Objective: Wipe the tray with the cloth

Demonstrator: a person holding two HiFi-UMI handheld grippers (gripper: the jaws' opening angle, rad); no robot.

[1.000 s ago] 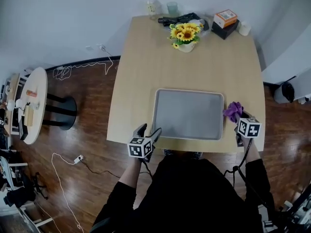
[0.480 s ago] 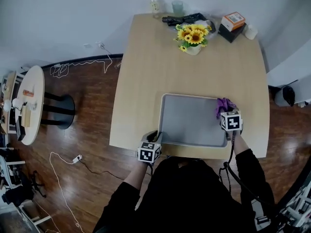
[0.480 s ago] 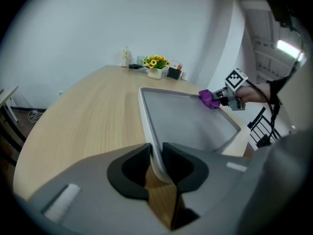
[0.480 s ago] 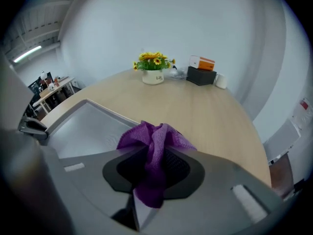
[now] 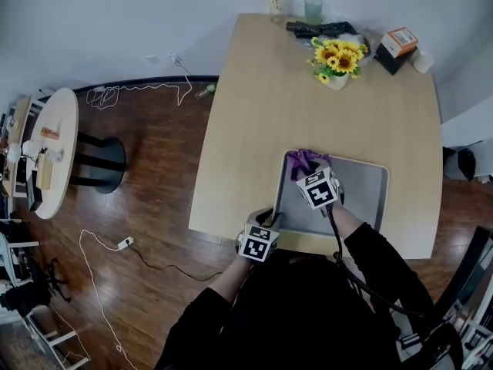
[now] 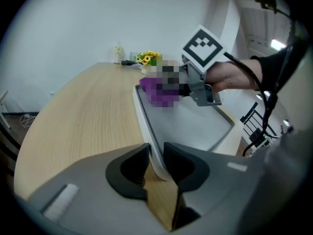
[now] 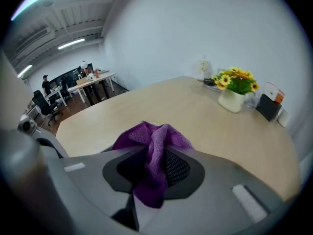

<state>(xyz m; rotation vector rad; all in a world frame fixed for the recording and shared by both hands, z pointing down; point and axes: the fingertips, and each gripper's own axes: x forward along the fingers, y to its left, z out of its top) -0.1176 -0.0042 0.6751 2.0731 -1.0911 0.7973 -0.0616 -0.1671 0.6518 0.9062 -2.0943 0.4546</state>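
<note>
Wood table [image 5: 308, 91] fills the centre of the head view, and the tray [image 5: 362, 195] sits at its near edge, lower centre-right. At the tray's lower-left corner the left gripper [image 5: 272, 222] has just been closing its jaws; the rim is between them, pinched. Over the upper-left corner, the right gripper [image 5: 310, 173] is clamped on the purple cloth [image 5: 303, 160], wad poking past the tips. Suggest: keep that corner pinned, press the cloth flat, make overlapping straight passes into the rim edges, don't lift the tray.

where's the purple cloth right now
In the head view the purple cloth is clamped in the jaws of the right gripper, at the far-left corner of the grey metal tray near the light wooden table's near edge.
</note>
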